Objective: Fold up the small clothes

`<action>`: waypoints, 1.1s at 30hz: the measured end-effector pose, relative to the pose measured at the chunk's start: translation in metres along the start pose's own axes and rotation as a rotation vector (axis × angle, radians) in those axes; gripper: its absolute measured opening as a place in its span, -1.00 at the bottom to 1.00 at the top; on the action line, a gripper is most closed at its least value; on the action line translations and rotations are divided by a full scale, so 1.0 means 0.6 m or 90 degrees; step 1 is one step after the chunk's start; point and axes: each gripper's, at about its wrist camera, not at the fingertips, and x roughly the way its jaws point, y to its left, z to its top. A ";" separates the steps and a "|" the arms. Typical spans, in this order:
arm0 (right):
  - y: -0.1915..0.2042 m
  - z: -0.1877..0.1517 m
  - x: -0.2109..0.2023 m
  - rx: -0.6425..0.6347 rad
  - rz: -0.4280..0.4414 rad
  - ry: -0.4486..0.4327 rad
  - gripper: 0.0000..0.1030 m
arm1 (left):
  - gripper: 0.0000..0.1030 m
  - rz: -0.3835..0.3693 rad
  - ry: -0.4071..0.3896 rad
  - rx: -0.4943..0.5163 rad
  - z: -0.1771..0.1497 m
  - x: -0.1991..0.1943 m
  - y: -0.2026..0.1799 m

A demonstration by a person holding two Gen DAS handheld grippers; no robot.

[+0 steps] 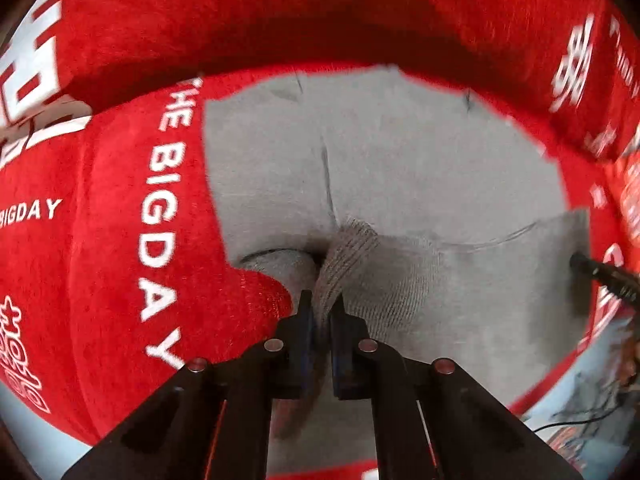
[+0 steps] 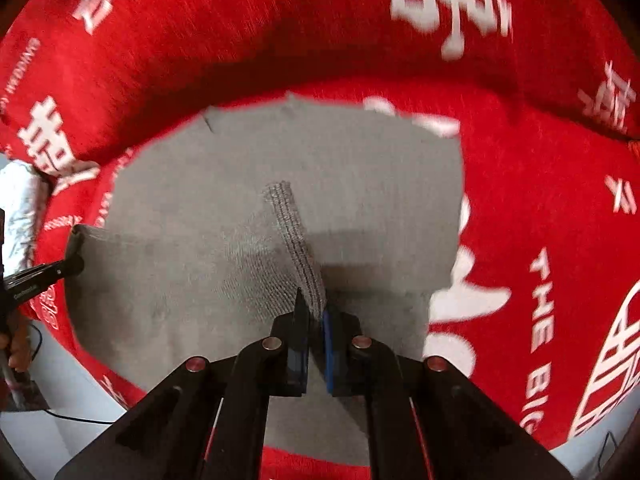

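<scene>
A small grey knitted garment (image 1: 400, 184) lies on a red plush cover; it also shows in the right wrist view (image 2: 320, 184). My left gripper (image 1: 322, 304) is shut on a ribbed edge of the grey garment and holds that edge lifted. My right gripper (image 2: 316, 312) is shut on another ribbed edge of the same garment. The lifted strip of cloth spans between the two grippers. The right gripper's tip shows at the right of the left wrist view (image 1: 580, 262); the left gripper's tip shows at the left of the right wrist view (image 2: 72, 266).
The red plush cover (image 1: 120, 200) with white lettering lies under the garment and rises as a padded back (image 2: 280, 32) behind it. A silver quilted thing (image 2: 20, 200) sits at the far left. Cables (image 2: 60, 416) lie on a pale floor below.
</scene>
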 end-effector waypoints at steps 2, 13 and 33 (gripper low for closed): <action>0.000 0.023 -0.030 -0.004 0.006 -0.029 -0.88 | -0.84 -0.015 -0.026 0.001 0.003 -0.040 0.002; -0.021 0.196 0.070 0.001 0.000 -0.040 -0.88 | -0.84 -0.003 -0.137 0.006 0.176 -0.053 -0.013; -0.104 0.197 0.148 0.190 -0.062 -0.006 -0.50 | 0.40 0.241 -0.077 -0.120 0.253 0.114 0.113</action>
